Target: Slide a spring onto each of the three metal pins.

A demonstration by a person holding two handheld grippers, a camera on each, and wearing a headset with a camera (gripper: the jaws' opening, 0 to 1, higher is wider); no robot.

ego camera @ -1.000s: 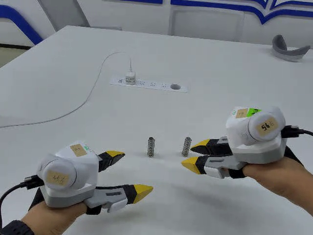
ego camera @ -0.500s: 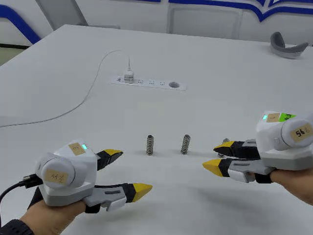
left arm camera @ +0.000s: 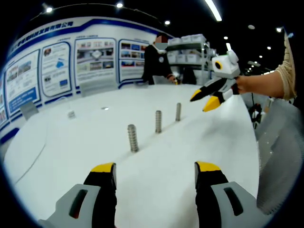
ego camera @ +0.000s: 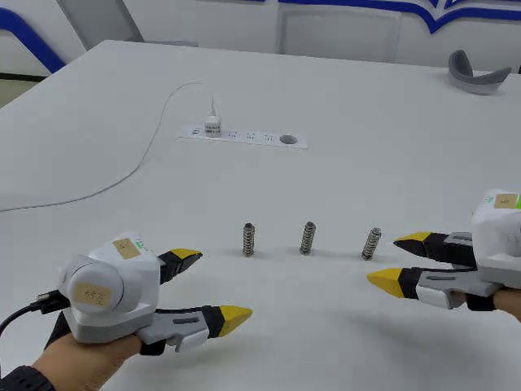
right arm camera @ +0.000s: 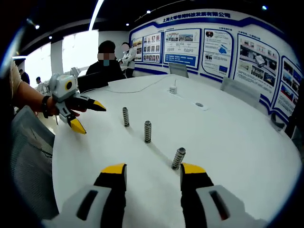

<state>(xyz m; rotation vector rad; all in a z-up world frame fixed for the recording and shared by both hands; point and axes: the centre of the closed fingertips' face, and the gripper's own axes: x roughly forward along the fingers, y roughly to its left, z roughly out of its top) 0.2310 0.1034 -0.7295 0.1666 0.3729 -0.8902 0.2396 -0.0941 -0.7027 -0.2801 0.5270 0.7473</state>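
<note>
Three springs stood up in a row in the middle of the frame on the white table (ego camera: 366,138): the left spring (ego camera: 248,240), the middle spring (ego camera: 307,238) and the right spring (ego camera: 371,243). The left gripper (ego camera: 213,285) was at the lower left, its jaws wide apart and holding nothing. The right gripper (ego camera: 397,260) was at the right edge, near the right spring, with its jaws apart and holding nothing too.

Left gripper (ego camera: 220,285): I am seeing two tan stickers (ego camera: 91,295) on its white body, with handwritten marks too blurred for me to read.
Right gripper (ego camera: 389,259): I am seeing a top sticker (ego camera: 505,200) on its casing, and I am making out nothing on it.
Wall banner (right arm camera: 205,16): I am seeing a line of Chinese characters running along the wall's blue-edged top, too small for me to read.
Posters (right arm camera: 183,46): I am finding their print too small to read.
</note>
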